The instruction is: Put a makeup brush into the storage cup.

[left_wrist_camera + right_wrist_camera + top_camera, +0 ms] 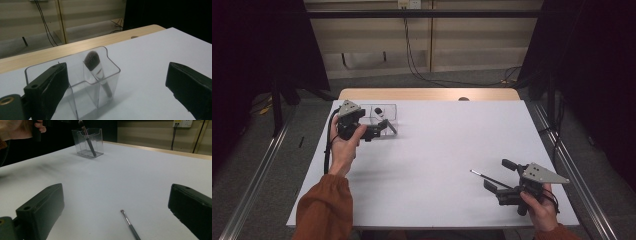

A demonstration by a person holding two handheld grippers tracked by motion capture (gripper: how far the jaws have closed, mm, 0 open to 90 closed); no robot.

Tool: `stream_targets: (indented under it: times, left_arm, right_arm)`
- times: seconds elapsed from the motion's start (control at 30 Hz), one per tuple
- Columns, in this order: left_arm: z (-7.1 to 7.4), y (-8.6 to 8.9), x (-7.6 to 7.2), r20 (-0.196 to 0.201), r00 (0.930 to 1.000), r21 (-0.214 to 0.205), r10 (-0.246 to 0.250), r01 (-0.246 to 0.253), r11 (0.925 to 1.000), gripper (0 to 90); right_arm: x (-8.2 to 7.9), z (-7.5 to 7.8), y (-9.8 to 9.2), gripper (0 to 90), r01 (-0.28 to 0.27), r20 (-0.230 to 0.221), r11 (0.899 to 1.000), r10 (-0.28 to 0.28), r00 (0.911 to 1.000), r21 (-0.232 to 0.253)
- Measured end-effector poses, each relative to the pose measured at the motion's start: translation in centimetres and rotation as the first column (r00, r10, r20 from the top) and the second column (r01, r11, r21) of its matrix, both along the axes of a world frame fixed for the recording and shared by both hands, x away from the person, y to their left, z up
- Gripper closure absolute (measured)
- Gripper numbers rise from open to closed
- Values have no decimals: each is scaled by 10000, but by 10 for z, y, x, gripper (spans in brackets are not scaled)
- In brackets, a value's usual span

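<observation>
The right gripper [498,180] hung low over the near right part of the table [442,150], its jaws wide apart and empty, aimed at a thin brush [486,177] that lay flat on the white top just ahead of them. In the right gripper view the thin brush [130,224] sat between the two jaws but a little beyond them, touching neither, so the gripper looked lined up for a pick that had not yet closed. At the far left stood a clear holder [384,113] with a divider, and a fat brush [98,72] leaned in its right compartment, bristles up, handle foot resting at the bottom. The left gripper [384,127] sat just beside that holder on its near side, jaws also spread and gripping nothing; in the left gripper view one jaw overlapped the holder [75,85] at the near left corner, though contact could not be told. It seemed placed there to steady the holder, a light thing that might tip or slide when a brush is dropped in. The likely job was tidying brushes into the holder, with one in and the thin one left.
</observation>
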State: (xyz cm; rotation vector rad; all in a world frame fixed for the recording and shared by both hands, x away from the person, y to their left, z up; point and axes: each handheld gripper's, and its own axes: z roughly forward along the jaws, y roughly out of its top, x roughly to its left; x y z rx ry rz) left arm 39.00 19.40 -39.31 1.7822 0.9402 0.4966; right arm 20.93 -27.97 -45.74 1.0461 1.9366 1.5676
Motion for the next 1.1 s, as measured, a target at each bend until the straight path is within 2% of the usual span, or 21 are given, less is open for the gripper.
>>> stream_targets:
  times: [0.1,0.17,0.23,0.33,0.4,0.43,0.5,0.53,0.7,0.83,0.93,1.1]
  left_arm:
    - [0,0,-10,269,9996,62,-99,97,9999,42]
    - [0,0,-14,258,9992,-72,-315,317,9995,39]
    - [1,-1,-18,256,9990,101,-376,373,9993,38]
    - [2,-2,-26,378,9980,21,-509,509,9987,38]
    - [2,-2,-31,428,9980,121,-458,453,9989,37]
    - [1,-1,-32,454,9980,176,-439,431,9989,38]
    - [-3,-1,-35,217,9987,53,-451,450,9990,38]
    - [-6,1,-35,128,9989,141,-453,452,9989,42]
    - [-19,2,-46,33,9987,164,-502,501,9986,43]
    - [-19,6,-53,307,9975,155,-634,630,9979,38]
    - [-20,8,-61,311,9973,-148,-668,673,9976,34]
    - [-23,11,-72,487,9955,-6,-818,819,9966,34]
  right_arm:
    - [1,0,0,0,-1,-4,10000,1,10000,-8]
    - [1,0,1,0,8,-32,10000,-8,10000,-34]
    - [0,0,1,0,5,11,10000,-5,10000,-67]
    - [-1,0,2,0,-25,30,10000,26,10000,-89]
    - [-1,1,1,0,-21,43,9999,22,10000,-108]
    - [-1,0,1,0,-16,26,9999,17,10000,-101]
    - [-1,1,1,0,7,44,10000,-6,10000,-79]
    - [-1,1,1,0,15,54,10000,-15,10000,-86]
    - [-2,1,1,0,23,69,10000,-22,10000,-60]
    - [-2,1,0,0,19,93,10000,-18,10000,-76]
    - [-2,1,0,0,34,101,10000,-33,9999,-88]
    - [-2,1,1,0,21,103,9999,-20,9999,-103]
